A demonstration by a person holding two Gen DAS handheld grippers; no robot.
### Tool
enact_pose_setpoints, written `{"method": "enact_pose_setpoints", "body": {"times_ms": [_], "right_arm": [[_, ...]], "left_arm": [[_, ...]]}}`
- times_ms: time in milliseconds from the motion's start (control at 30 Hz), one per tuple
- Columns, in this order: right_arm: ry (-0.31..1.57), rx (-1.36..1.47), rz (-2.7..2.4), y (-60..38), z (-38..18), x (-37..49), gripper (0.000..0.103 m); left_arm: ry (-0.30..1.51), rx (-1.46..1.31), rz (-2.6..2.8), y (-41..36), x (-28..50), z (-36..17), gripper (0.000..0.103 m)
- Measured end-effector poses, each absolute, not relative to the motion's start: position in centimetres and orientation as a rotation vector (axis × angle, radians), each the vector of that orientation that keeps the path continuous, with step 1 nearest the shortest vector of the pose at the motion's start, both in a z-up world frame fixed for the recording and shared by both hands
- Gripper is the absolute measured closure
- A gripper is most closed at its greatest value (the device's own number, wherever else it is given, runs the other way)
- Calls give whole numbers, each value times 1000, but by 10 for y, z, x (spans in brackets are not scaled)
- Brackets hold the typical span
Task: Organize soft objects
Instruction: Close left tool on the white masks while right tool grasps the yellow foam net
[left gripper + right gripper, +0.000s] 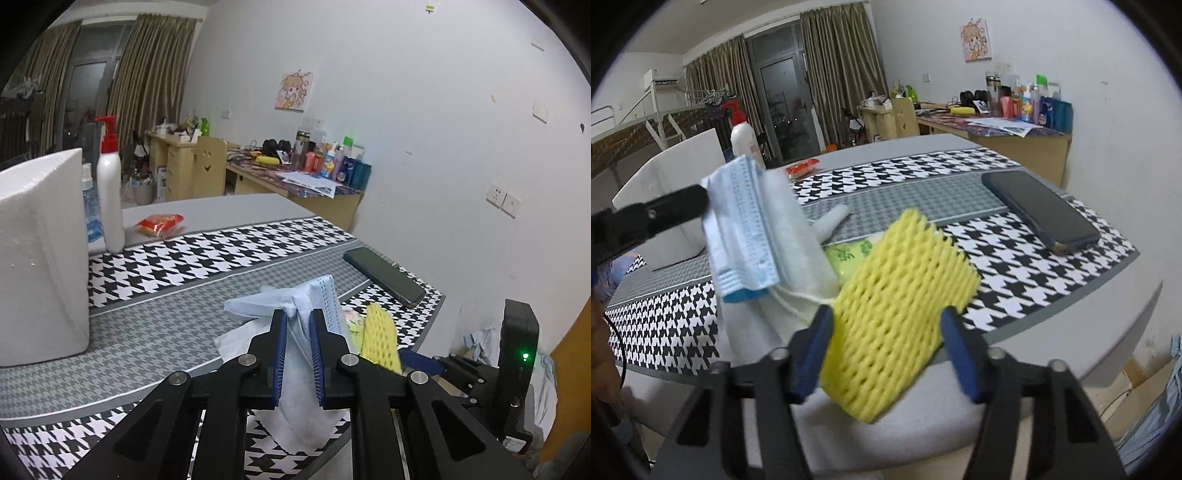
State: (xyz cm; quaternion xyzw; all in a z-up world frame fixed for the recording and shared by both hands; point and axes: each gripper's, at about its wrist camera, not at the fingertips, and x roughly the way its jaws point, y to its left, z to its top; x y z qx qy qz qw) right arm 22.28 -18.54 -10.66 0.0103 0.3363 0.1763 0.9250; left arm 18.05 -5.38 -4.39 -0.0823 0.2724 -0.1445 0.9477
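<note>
My left gripper (298,317) is shut on a light blue face mask (321,295) together with a white tissue (295,398), lifted above the table; the mask (746,221) also hangs in the right wrist view. My right gripper (884,314) is open, its fingers on either side of a yellow foam net sleeve (897,317) at the table's near edge, apart from it. The sleeve (380,336) also shows in the left wrist view. A green-patterned packet (849,254) lies behind the sleeve.
A white foam box (40,251) stands at the left of the houndstooth-covered table (184,266). A white pump bottle (110,192), a red snack packet (160,223) and a dark phone (384,277) lie on it. A cluttered desk (303,177) stands behind.
</note>
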Motion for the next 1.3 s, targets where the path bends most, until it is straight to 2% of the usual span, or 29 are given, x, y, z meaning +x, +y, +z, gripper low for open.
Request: {"method": "enact_pose_setpoints", "body": {"times_ms": [200, 400, 433, 467, 500, 533, 567, 867, 900, 967, 1000, 1033, 1100, 1233, 1300], "right_arm": [[693, 17, 321, -195, -107, 222, 77], [673, 21, 321, -198, -103, 215, 83], [667, 21, 320, -198, -102, 213, 84], [661, 20, 319, -198, -101, 212, 84], [657, 16, 317, -199, -101, 210, 84], [657, 12, 315, -198, -101, 209, 84], [659, 8, 315, -198, -102, 208, 84], [670, 18, 323, -201, -109, 211, 84], [669, 19, 325, -200, -109, 211, 84], [669, 21, 329, -200, -110, 211, 83], [668, 20, 331, -200, -110, 211, 83], [666, 18, 334, -201, -110, 211, 83], [665, 18, 336, -202, -110, 212, 83], [663, 11, 333, -201, -111, 212, 83], [664, 9, 330, -200, -110, 212, 83]], "left_arm": [[531, -167, -277, -46, 172, -38, 92], [552, -108, -293, -55, 169, -43, 91], [556, -96, -296, -57, 169, -44, 85], [561, -84, -294, -59, 169, -44, 69], [566, -69, -289, -61, 170, -45, 58], [560, -62, -282, -63, 171, -45, 40], [551, -55, -275, -63, 170, -45, 37], [607, -30, -266, -66, 201, -56, 37], [615, -34, -269, -65, 203, -58, 38], [624, -42, -269, -62, 207, -61, 55], [632, -41, -266, -61, 208, -62, 68], [637, -43, -260, -60, 209, -63, 77], [640, -46, -249, -59, 208, -64, 88], [636, -43, -259, -59, 204, -64, 99], [632, -46, -267, -60, 203, -63, 100]]}}
